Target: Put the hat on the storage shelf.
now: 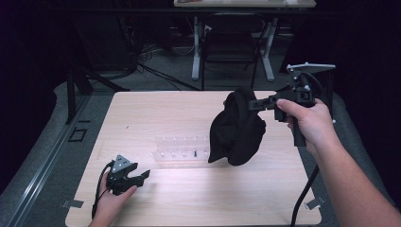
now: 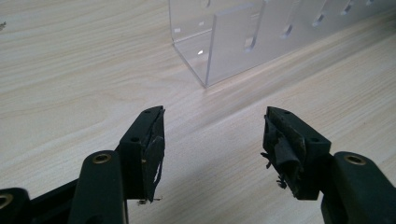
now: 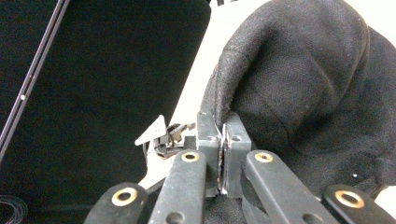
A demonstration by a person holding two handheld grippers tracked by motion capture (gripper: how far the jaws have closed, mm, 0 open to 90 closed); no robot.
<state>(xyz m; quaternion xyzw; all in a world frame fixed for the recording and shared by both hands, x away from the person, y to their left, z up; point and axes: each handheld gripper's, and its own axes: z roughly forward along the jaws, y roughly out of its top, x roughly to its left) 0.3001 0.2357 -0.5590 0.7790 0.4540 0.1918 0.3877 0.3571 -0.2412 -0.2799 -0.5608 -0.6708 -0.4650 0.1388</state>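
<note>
Black fabric: a knit beanie-like cap hangs in the air above the right half of the table, its lower end dangling just over the right end of the clear rack.
Cap's hold: pinched by an edge at its top; in the right gripper view the hem runs straight into the closed jaws.
Right gripper: held level in the right hand, pointing toward the table's middle, jaws clamped tight on the cap's edge.
Left gripper: resting low at the near left of the table in the left hand, jaws spread wide with nothing between them, worn pads visible.
Clear acrylic rack: lies mid-table, slotted; its corner stands just ahead of the left jaws.
Table: pale wood-grain top.
</note>
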